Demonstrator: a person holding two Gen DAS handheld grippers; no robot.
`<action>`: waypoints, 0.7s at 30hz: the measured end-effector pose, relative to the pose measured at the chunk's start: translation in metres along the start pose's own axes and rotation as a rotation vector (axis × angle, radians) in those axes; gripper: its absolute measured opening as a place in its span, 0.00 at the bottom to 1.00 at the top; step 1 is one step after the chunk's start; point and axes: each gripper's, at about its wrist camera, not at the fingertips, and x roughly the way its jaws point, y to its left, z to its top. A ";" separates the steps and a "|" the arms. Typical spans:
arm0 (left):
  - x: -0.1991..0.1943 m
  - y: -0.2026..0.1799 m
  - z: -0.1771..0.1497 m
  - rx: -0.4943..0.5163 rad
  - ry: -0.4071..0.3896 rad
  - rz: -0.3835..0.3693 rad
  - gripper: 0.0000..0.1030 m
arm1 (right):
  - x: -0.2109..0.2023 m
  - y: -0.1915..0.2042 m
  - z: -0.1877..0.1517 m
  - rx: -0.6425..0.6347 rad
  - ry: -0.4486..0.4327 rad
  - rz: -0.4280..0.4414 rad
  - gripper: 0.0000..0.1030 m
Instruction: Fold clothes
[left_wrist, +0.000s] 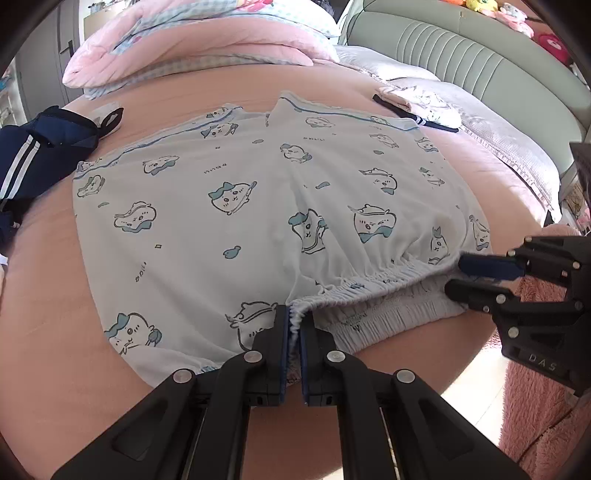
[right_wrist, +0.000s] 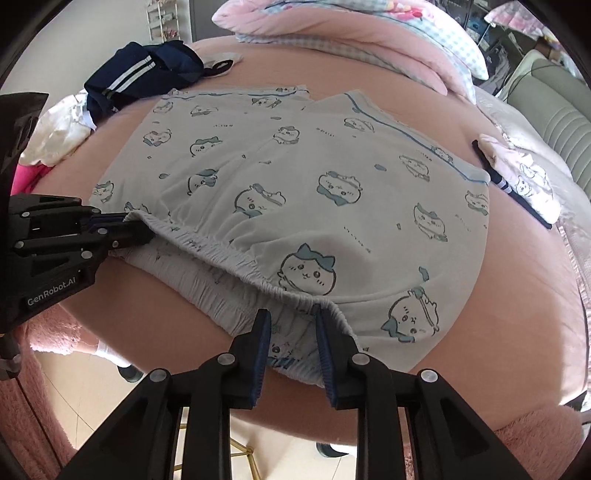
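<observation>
one pair of white cartoon-print shorts (left_wrist: 266, 206) lies spread flat on the pink bed (left_wrist: 48, 295), with one navy striped garment (left_wrist: 40, 147) to its left and one small folded printed piece (right_wrist: 524, 173) to its right. two claws angle down at the elastic waistband (left_wrist: 373, 291): the left claw (left_wrist: 294, 328) is pinched tight on it, while the right claw (right_wrist: 291, 325) stands partly parted, its pads not pressing the band.
</observation>
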 end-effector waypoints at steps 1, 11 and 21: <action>-0.001 0.000 0.000 -0.002 -0.002 -0.002 0.04 | -0.002 0.000 0.002 -0.007 -0.010 -0.004 0.22; -0.001 0.000 -0.001 -0.002 -0.001 -0.003 0.04 | -0.019 -0.017 -0.004 0.093 -0.008 0.029 0.23; 0.000 0.002 -0.001 -0.013 -0.001 -0.013 0.04 | -0.036 -0.010 0.000 0.055 -0.038 0.041 0.23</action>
